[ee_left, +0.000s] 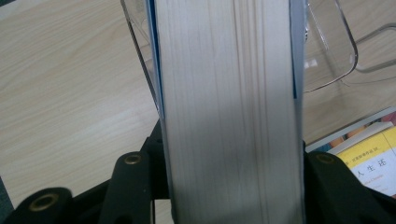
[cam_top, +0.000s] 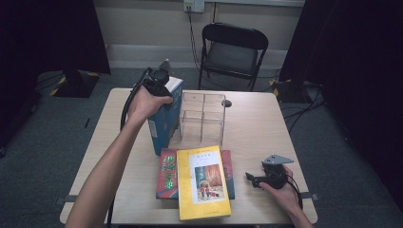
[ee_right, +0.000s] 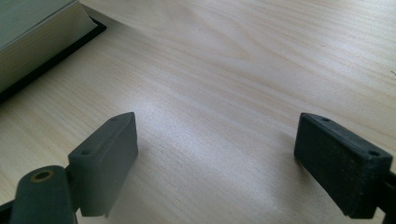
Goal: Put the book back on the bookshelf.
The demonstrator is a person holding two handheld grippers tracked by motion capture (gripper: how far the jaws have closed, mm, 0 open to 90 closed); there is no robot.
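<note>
We see a light wooden worktop [cam_top: 266,118] on grey carpet [cam_top: 43,142]. Behind it stands a black folding chair [cam_top: 233,50] against a pale wall [cam_top: 142,21] carrying a socket [cam_top: 194,5]. Black curtains [cam_top: 47,33] flank both sides.

On the yellow book [ee_left: 373,163], seen at the lower right corner of the left gripper view, three large dark Chinese characters read "人生还", with a line of smaller print above them too fine to read. In the high view the same yellow book [cam_top: 203,183] carries a short title line above its cover picture, too small to read. The red book [cam_top: 167,173] beneath it has green decorative lettering, also unreadable.
</note>
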